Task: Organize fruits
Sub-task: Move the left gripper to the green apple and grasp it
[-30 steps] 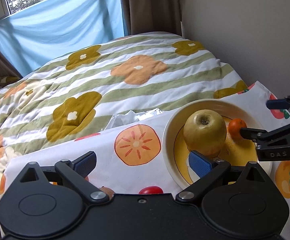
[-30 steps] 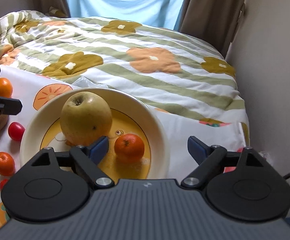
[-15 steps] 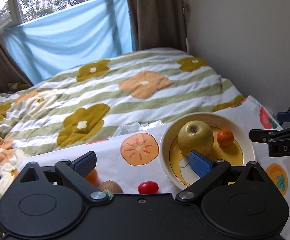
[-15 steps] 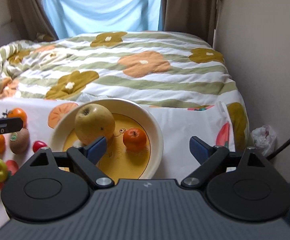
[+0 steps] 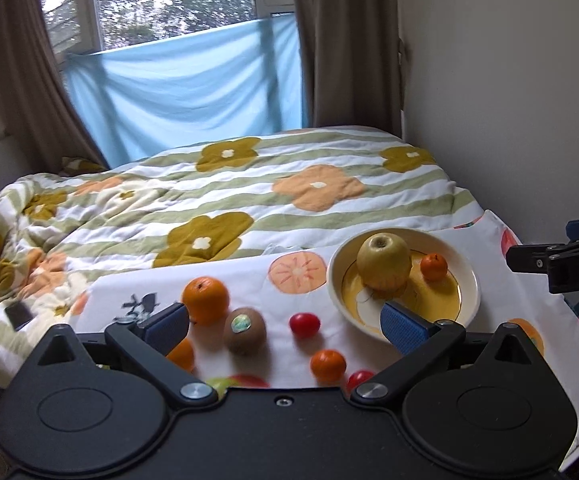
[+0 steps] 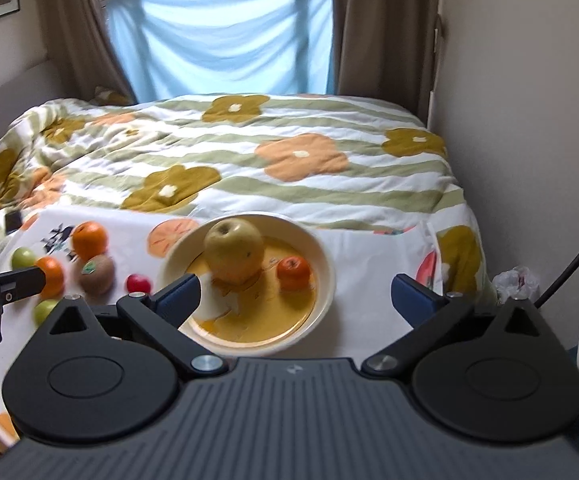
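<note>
A cream bowl (image 5: 469,280) (image 6: 325,280) with a yellow inside holds a big yellow-green apple (image 5: 383,261) (image 6: 234,256) and a small mandarin (image 5: 433,267) (image 6: 293,273). On the fruit-print cloth (image 5: 249,280) left of it lie an orange (image 5: 204,300) (image 6: 88,240), a kiwi (image 5: 244,330) (image 6: 96,274), a red tomato (image 5: 304,325) (image 6: 138,283), small mandarins (image 5: 328,366) and green fruits (image 6: 23,257). My left gripper (image 5: 285,326) is open and empty above the loose fruit. My right gripper (image 6: 295,294) is open and empty, above the bowl.
The cloth lies on a bed with a striped flower quilt (image 5: 229,200). A beige wall (image 5: 509,100) runs along the right, close to the bowl. A window with blue fabric (image 5: 185,92) and brown curtains is at the back. A phone (image 5: 17,314) lies on the quilt at left.
Both grippers have pulled back and up from the bowl, so more of the cloth and loose fruit shows. Both stay open and empty. The fruit has not moved.
</note>
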### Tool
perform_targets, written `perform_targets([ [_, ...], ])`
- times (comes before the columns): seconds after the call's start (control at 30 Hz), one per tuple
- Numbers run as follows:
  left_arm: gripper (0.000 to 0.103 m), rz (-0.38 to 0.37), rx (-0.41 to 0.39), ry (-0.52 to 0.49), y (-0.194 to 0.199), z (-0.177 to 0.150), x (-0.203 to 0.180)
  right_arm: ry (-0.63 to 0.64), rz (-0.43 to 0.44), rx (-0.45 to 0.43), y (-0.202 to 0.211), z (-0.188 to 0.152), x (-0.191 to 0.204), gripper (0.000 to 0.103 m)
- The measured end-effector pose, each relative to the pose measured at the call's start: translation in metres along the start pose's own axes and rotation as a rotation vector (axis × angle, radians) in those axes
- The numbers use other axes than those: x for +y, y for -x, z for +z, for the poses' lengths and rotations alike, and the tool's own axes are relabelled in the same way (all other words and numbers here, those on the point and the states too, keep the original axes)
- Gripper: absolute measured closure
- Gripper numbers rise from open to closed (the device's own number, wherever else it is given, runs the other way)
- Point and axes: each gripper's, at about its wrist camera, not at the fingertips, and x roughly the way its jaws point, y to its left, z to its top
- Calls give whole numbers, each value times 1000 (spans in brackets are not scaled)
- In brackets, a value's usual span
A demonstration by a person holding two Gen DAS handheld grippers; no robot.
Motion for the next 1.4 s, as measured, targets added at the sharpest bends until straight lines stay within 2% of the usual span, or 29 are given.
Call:
perform_targets([
  [0.33, 0, 93, 24, 58, 19, -41, 24, 7, 114, 11, 5, -30, 35, 0],
  [0.6, 0, 101, 58, 47, 8, -61, 50, -30, 171, 46, -6, -55, 62, 0],
  [0.77, 0, 54, 98, 8, -16, -72, 66, -67, 149, 81, -23, -66, 76, 0],
  [1.03, 5, -62, 151, -90, -64, -82, 77, -133, 78, 126, -52, -79, 98, 0],
  [1.2, 14, -134, 172, -188, -91, -84, 73, -180, 23, 137, -65, -82, 108, 0],
  [1.33, 18, -188, 192, -190, -106, -84, 78, -179, -17, 149, -74, -83, 115, 0],
  [1.4, 26, -203, 196, -194, -111, -84, 79, -188, -25, 153, -76, -83, 118, 0],
])
